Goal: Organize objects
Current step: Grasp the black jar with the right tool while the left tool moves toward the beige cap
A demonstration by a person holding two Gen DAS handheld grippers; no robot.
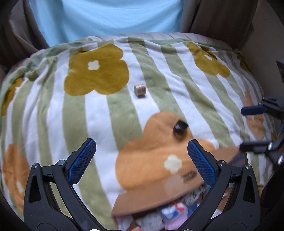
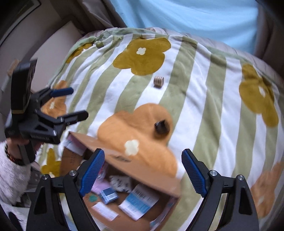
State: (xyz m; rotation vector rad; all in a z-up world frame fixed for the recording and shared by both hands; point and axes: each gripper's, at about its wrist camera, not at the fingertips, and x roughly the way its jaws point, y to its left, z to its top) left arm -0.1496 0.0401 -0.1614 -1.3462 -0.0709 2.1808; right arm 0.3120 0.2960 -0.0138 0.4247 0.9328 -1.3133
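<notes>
A green-and-white striped fleece blanket with mustard and orange flower patches (image 1: 99,113) is spread over a rounded, padded surface, and two small objects are seen lying on it. A short gold-coloured ribbed cylinder (image 1: 140,89) rests on its side on a white stripe, just beside a large mustard flower. A small black cylindrical object (image 1: 180,128) lies nearer the cameras, on the upper lobe of an orange flower patch; it is blurred, so its details cannot be made out. Well apart from the gold cylinder, an open brown cardboard box (image 2: 142,179) sits at the near edge of the blanket, and small blue-and-white packets (image 2: 138,202) are seen inside it. The left gripper (image 1: 142,160) is held above the blanket with its blue-padded jaws spread wide and nothing between them. The right gripper (image 2: 142,173) is held over the box flap, its jaws likewise released and empty. A pale blue fabric panel (image 1: 106,16) is visible beyond the blanket.
</notes>
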